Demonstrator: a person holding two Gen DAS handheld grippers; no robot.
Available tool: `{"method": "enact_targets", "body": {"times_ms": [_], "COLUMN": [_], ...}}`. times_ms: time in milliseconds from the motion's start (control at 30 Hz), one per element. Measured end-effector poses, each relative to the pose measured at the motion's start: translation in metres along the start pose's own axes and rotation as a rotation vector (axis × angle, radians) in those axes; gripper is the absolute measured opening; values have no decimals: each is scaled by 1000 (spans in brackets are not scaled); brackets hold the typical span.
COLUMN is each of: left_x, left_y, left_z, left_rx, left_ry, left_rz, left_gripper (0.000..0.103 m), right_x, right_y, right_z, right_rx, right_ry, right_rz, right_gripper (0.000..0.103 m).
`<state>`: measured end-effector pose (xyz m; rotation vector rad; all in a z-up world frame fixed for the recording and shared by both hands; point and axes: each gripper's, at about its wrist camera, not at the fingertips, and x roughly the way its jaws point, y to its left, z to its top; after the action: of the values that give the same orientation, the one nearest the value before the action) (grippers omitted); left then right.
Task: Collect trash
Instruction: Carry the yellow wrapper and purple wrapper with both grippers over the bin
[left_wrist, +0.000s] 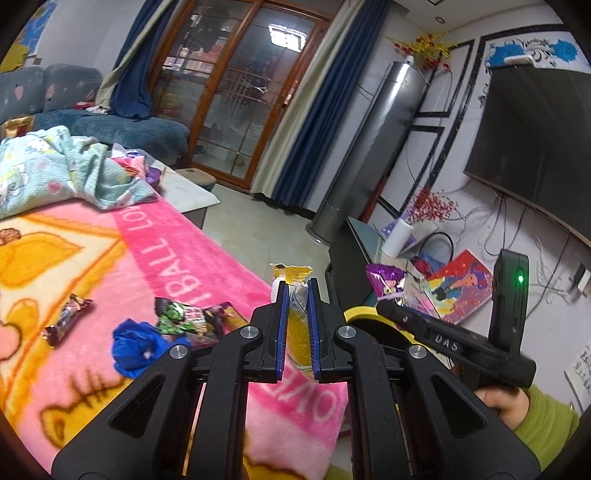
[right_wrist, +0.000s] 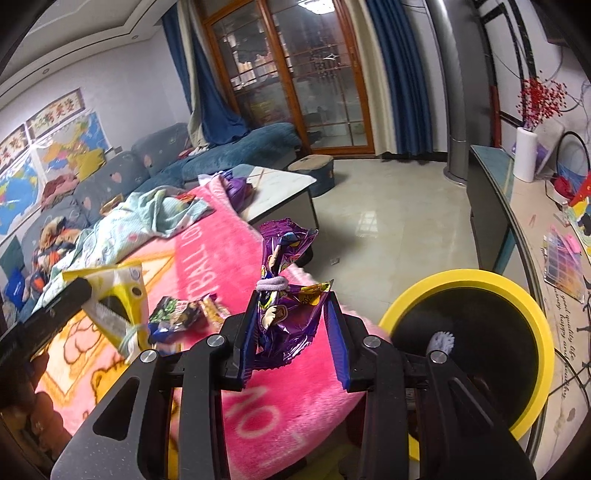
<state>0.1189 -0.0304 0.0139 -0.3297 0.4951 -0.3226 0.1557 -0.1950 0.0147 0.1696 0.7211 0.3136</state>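
Nearest, left wrist view: left gripper (left_wrist: 297, 291), blue pads clamped tight on a yellow wrapper (left_wrist: 291, 275), its torn top poking above the fingertips, held up off the pink blanket (left_wrist: 207, 243).

Nearest, right wrist view: right gripper (right_wrist: 293, 299), jaws partly closed and pinching a crumpled purple snack bag (right_wrist: 284, 240) with a pale hair tie (right_wrist: 271, 284) looped round its waist; bag standing tall above the fingertips, lifted clear of the blanket.

Just right of it, lower: black bin with yellow rim (right_wrist: 436, 284), mouth open, a white brush-like item (right_wrist: 441, 339) inside (identity unclear). Rim also glimpsed in the left view behind the right gripper's body.

Lower right corner, left view: a hand (left_wrist: 502, 404) in a green sleeve (left_wrist: 546, 424) on the right gripper's handle.

On the blanket, left of the left gripper: crumpled blue wrapper (left_wrist: 135, 347), green-and-dark snack packet (left_wrist: 184, 317), brown candy wrapper (left_wrist: 66, 319) further left, all lying loose.

Further back on the blanket: light blue patterned cloth (left_wrist: 55, 170), heaped.

Beyond the blanket's far edge: pale low table (right_wrist: 280, 188), round stool (right_wrist: 314, 166) on the tiled floor.

Right side: TV cabinet (right_wrist: 491, 206) carrying a white roll (right_wrist: 524, 155) and clutter.

Farthest: blue sofa (left_wrist: 129, 129), blue curtains (left_wrist: 325, 122), wood-framed glass doors (left_wrist: 236, 92).
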Motion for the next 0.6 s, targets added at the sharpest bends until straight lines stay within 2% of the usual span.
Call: {"method": "enact_targets", "body": {"times_ms": [600], "left_x": [39], "left_y": [-57], "left_z": [-22], "left_rx": [116], "left_ry": [96], "left_rz": [-84], "left_gripper": [6], "right_x": [-15], "right_y": [-77], "right_z": [1], "right_rx": [175], "right_ry": [-32], "right_rz": [-90], "right_gripper": [32]}}
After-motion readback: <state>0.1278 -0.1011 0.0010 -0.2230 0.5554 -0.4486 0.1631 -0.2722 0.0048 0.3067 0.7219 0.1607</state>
